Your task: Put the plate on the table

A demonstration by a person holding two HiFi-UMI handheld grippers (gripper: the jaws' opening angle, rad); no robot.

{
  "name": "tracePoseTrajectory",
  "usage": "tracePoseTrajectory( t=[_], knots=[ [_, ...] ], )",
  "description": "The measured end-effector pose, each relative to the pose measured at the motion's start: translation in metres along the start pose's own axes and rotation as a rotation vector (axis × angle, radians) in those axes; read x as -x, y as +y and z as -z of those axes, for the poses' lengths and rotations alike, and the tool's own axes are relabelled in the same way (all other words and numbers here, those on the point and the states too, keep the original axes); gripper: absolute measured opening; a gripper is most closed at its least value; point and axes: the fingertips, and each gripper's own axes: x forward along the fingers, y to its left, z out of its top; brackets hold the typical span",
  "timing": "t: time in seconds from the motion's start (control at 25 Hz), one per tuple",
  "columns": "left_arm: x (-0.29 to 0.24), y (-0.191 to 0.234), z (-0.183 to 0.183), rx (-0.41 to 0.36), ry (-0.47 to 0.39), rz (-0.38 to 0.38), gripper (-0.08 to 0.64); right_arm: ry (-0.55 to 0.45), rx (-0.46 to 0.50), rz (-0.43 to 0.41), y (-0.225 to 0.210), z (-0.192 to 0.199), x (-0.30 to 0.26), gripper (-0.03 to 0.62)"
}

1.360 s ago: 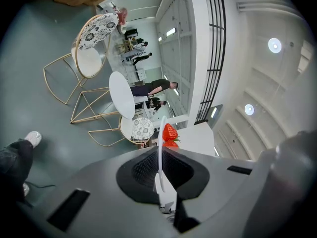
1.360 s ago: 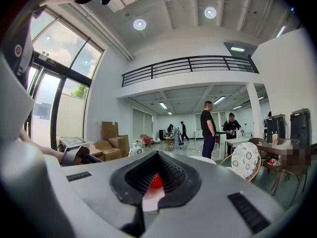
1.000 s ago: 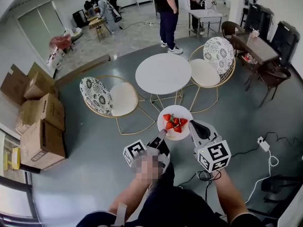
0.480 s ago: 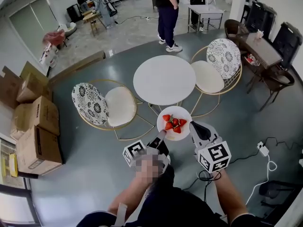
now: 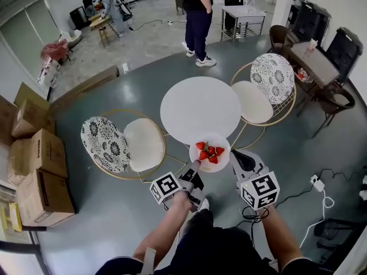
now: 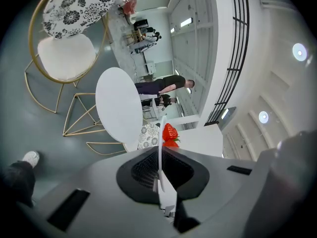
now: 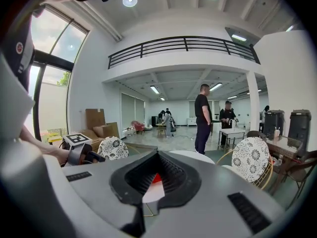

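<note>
White plate (image 5: 222, 162) carrying red strawberries (image 5: 210, 152) sits between two grippers at the near edge of a round white table (image 5: 199, 107). The left gripper (image 5: 194, 168) has its jaws pinched on the plate's left rim. The right gripper (image 5: 234, 156) is clamped on the right rim. The plate seems to overlap the tabletop's edge, though contact is hard to judge. A gold-framed chair (image 5: 143, 145) stands beside the table.

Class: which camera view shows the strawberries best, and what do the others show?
The head view: it looks down on the whole pile of strawberries on the white plate. The left gripper view shows one strawberry above the edge-on rim; the right gripper view only a red sliver.
</note>
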Motion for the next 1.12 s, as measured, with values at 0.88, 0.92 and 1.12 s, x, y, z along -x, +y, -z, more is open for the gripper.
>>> tracePoseTrajectory(
  t=[0.88,0.92,1.12],
  knots=[
    [-0.060,0.045,-0.058,0.028,-0.013,-0.044,0.014,0.058,0.014,-0.012,-0.046,0.002,-0.079,0.005],
    [-0.065,0.047,-0.060,0.029,-0.020,-0.046,0.014,0.056,0.015,-0.023,-0.049,0.001,-0.083,0.005],
    [-0.089,0.061,-0.068,0.033,-0.050,-0.069,0.014,0.045,0.013,-0.075,-0.065,0.000,-0.107,0.005]
  ],
)
